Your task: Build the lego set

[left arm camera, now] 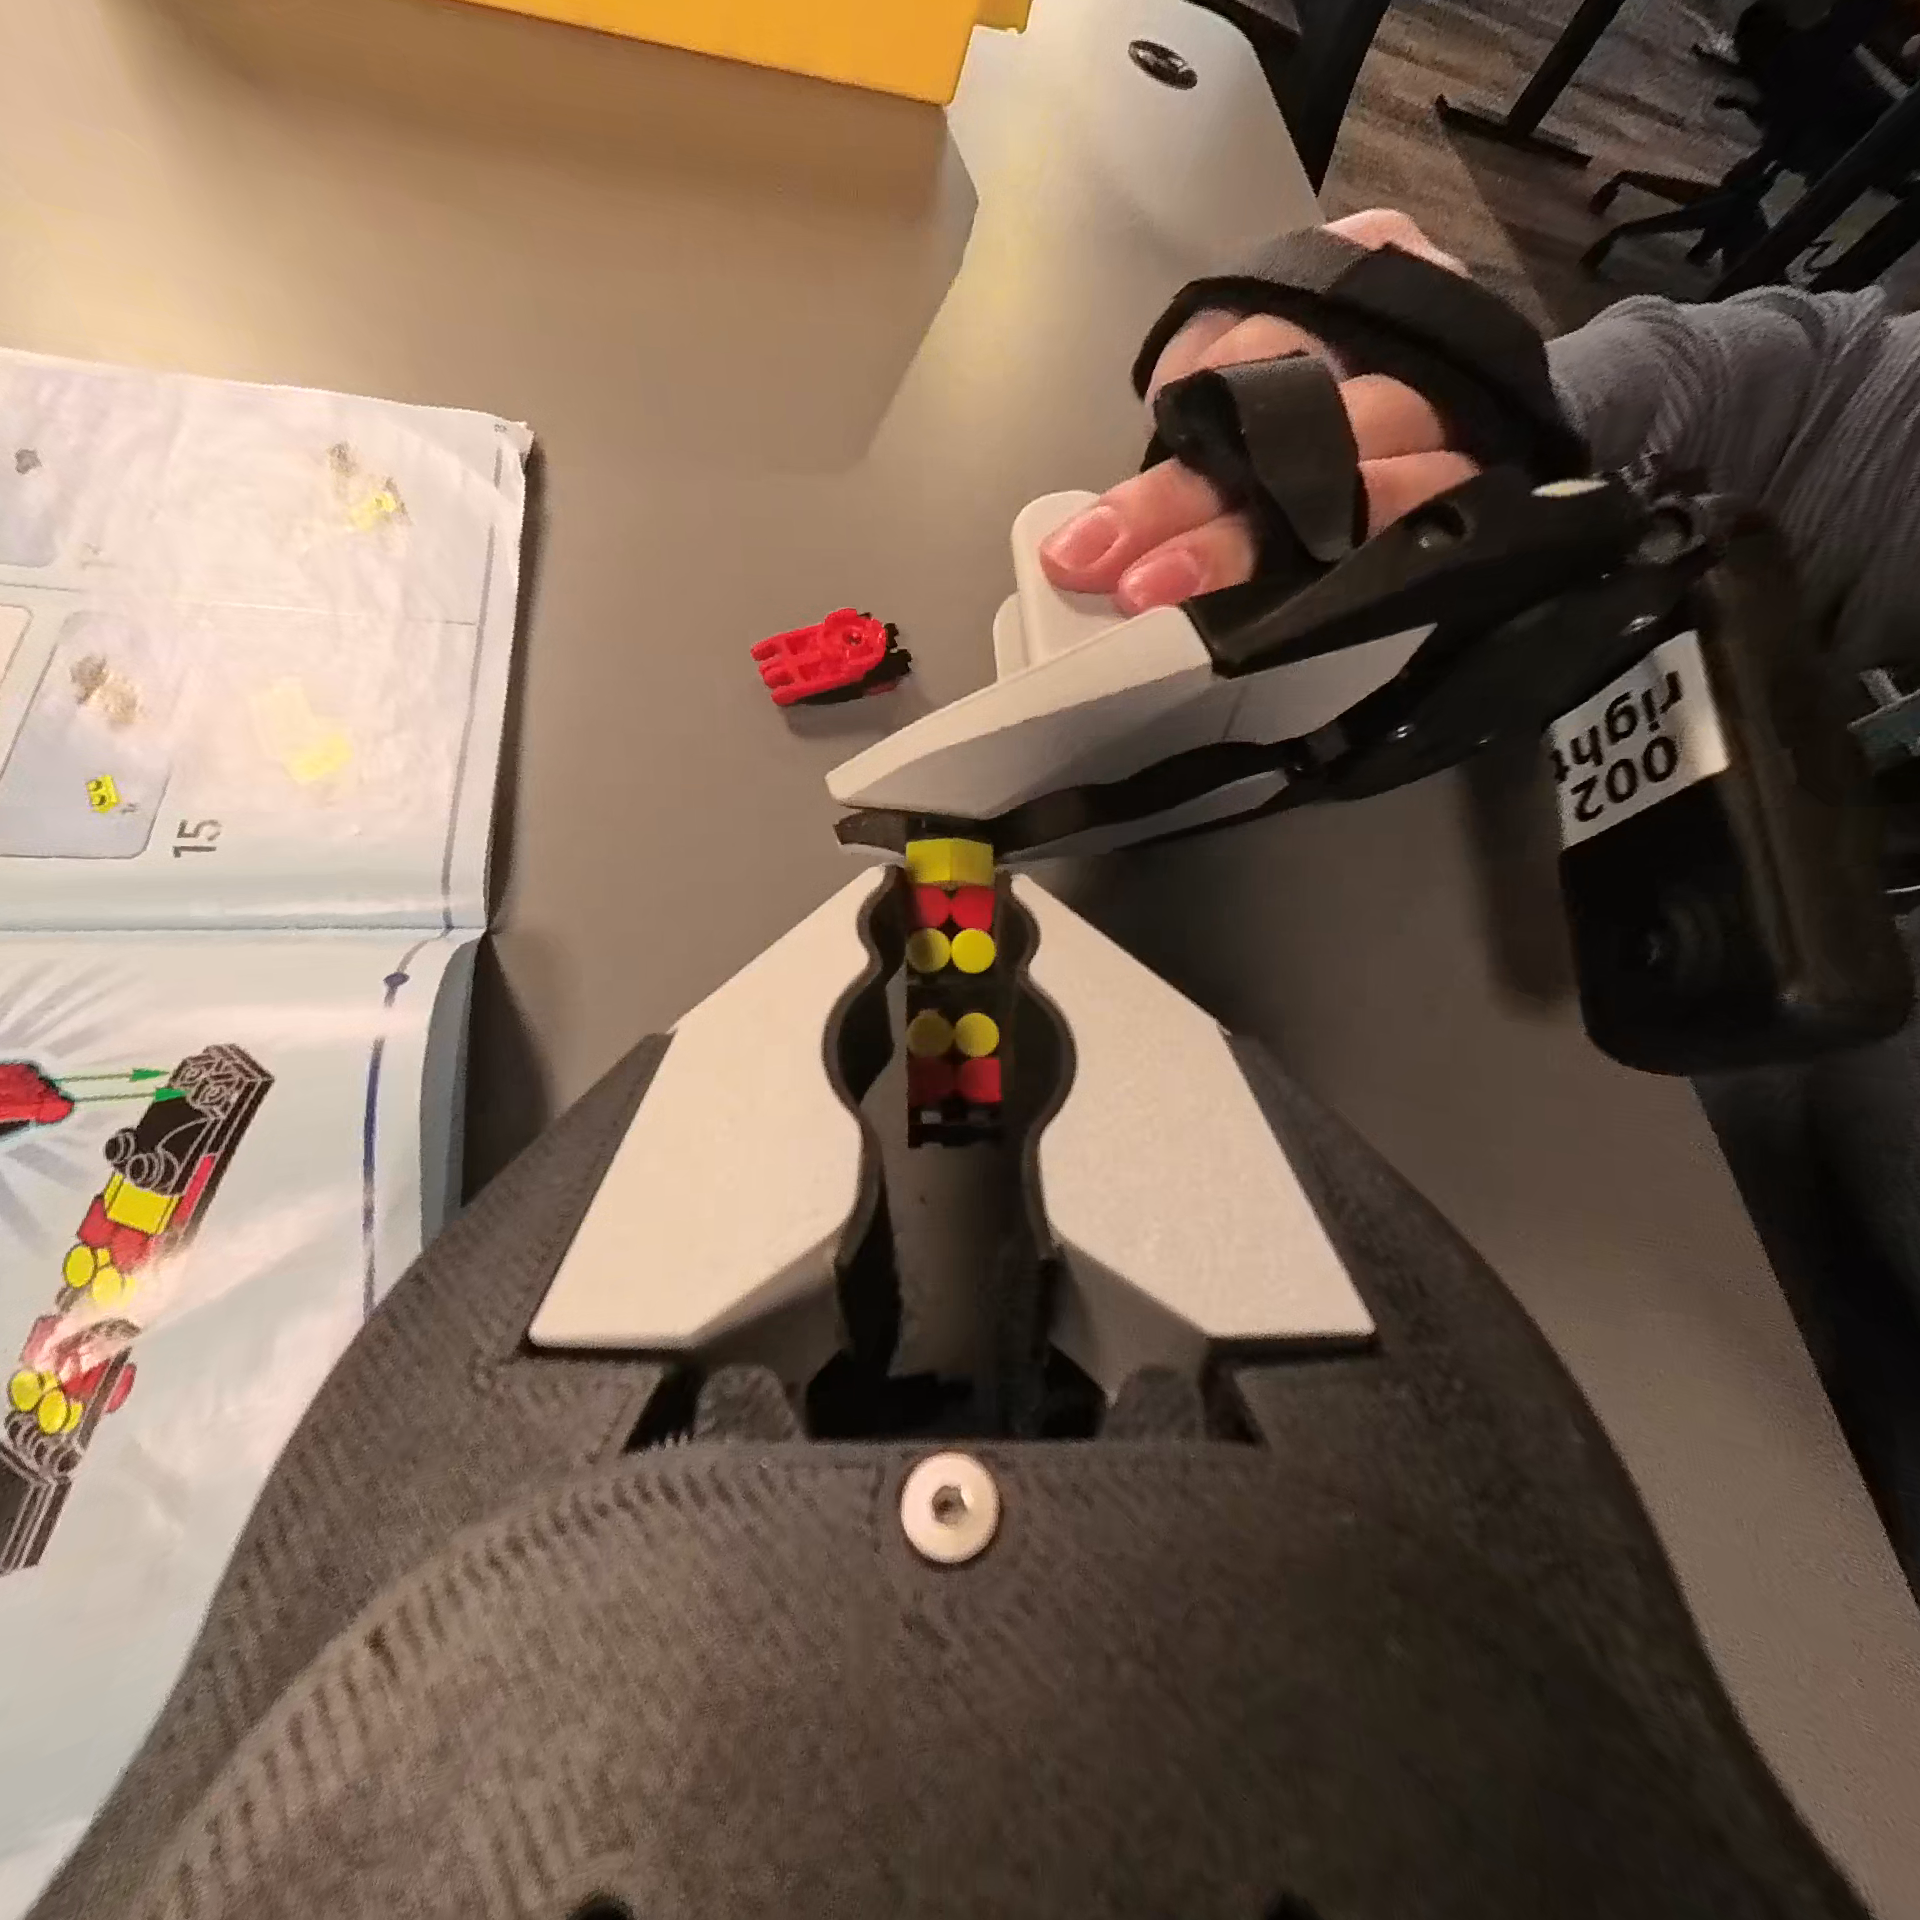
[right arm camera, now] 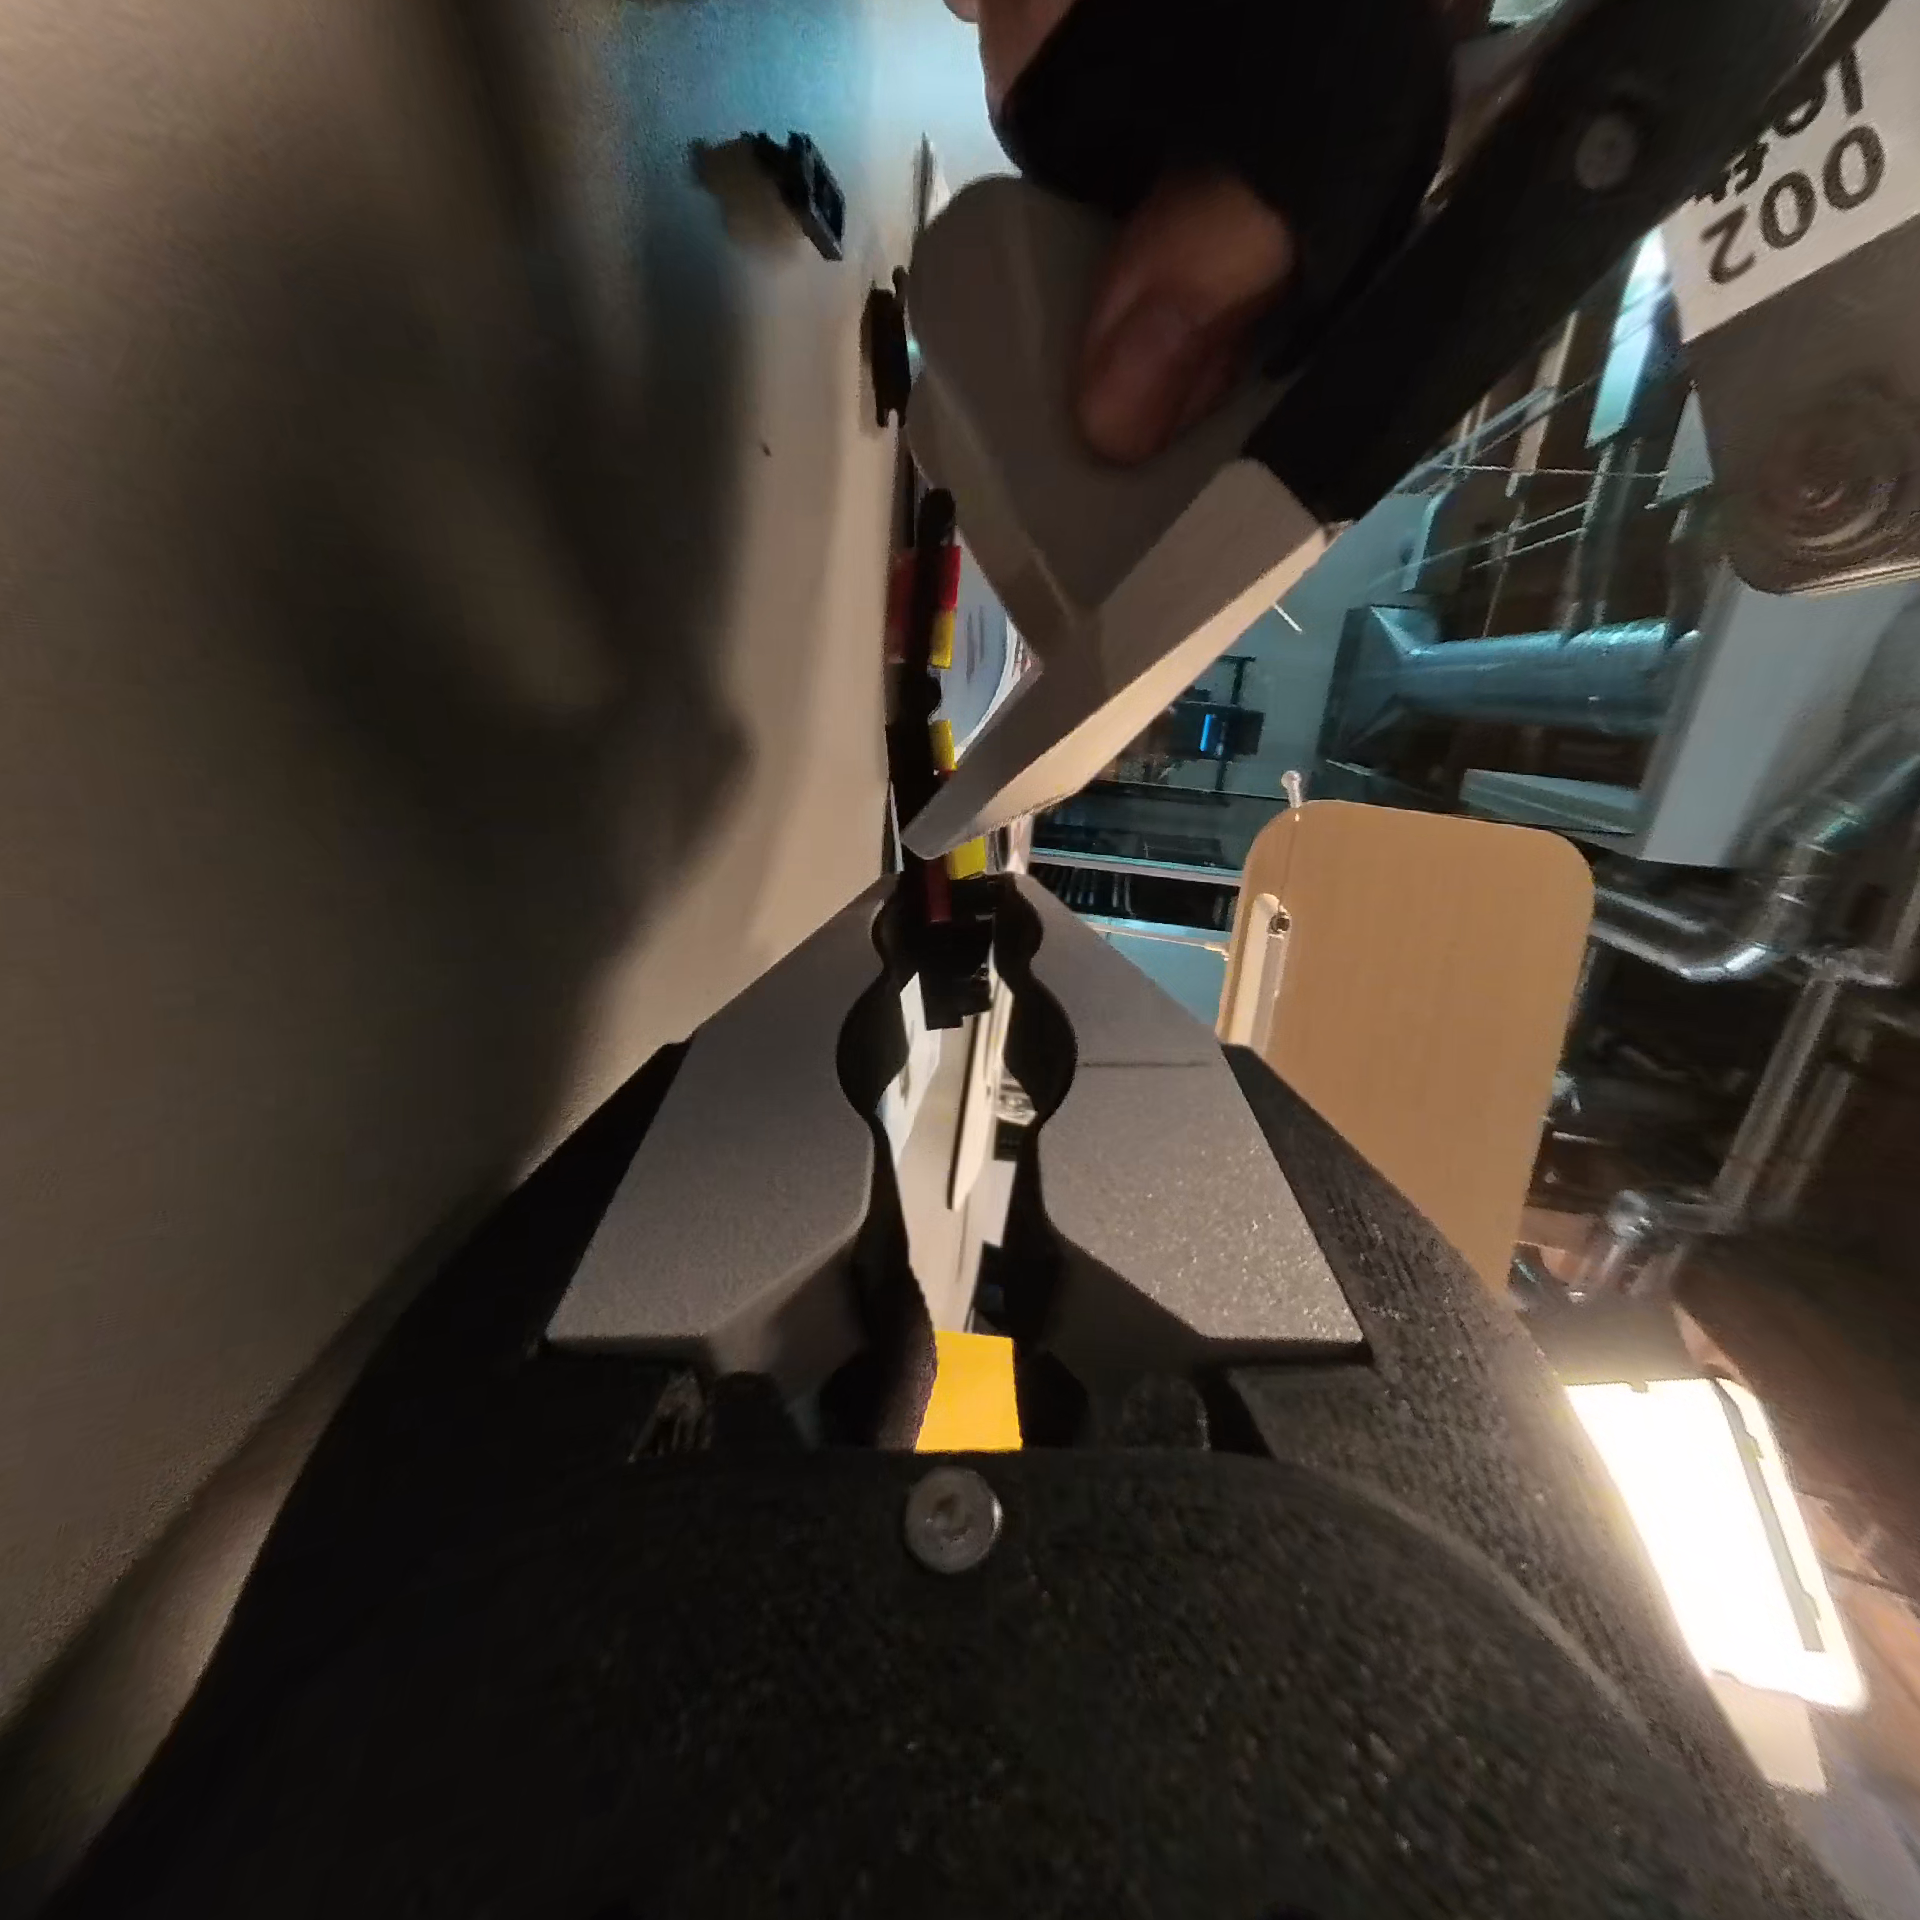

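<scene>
At frame centre the left gripper point(left arm camera: 951, 883) has its fingers clamped on the half-built lego strip point(left arm camera: 953, 997) — the right gripper point(left arm camera: 914, 826) pinches its far end. A red piece point(left arm camera: 828, 657) waits on the desk point(left arm camera: 644, 436), unattached — much remains, judging by the open booklet point(left arm camera: 239, 831).

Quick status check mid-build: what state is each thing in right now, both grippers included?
Left gripper: shut on the lego strip.
Right gripper: shut on the strip's far end.
Lego strip: held off the table between both grippers.
Red lego piece: loose on the table.
Instruction booklet: lying open.
</scene>
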Motion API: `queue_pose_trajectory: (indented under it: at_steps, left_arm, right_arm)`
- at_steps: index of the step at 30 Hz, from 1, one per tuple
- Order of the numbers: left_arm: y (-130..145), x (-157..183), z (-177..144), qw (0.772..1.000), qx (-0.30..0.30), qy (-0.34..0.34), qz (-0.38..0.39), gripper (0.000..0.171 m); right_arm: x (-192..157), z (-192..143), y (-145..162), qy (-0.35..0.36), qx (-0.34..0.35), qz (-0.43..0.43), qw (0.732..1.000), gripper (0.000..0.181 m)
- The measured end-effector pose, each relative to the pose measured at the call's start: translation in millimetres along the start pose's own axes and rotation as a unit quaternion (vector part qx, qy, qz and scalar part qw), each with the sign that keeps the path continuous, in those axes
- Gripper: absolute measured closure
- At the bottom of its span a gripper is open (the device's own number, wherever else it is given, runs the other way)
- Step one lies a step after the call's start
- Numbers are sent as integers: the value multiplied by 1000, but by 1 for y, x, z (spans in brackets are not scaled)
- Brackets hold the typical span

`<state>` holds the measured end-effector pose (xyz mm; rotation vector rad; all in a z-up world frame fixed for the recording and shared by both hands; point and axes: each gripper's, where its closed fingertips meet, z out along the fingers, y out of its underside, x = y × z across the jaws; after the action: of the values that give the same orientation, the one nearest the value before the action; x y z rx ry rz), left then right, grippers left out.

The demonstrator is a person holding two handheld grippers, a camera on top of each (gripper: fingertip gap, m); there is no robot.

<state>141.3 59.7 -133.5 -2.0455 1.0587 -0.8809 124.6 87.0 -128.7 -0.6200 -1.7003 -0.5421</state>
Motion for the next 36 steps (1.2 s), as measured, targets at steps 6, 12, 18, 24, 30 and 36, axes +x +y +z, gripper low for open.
queue_pose_trajectory:
  at_steps: [6,12,18,24,30,36]
  left_arm:
    - [-9,-3,-1,999,29,-32,27,145]
    - [-15,10,1,997,54,41,-28,148]
    - [-30,10,-7,994,110,21,12,154]
    - [-58,-9,-35,959,225,-130,110,154]
    - [-72,7,-52,880,273,-244,303,154]
    - [-70,18,-47,838,249,-283,395,154]
  right_arm:
    - [13,0,5,13,8,59,998,168]
    - [31,-7,8,77,21,19,997,168]
    - [50,-15,9,127,31,31,991,167]
    - [85,-30,21,69,153,386,907,127]
    - [101,-47,6,-167,362,731,553,144]
    - [90,-53,-3,-235,377,719,535,154]
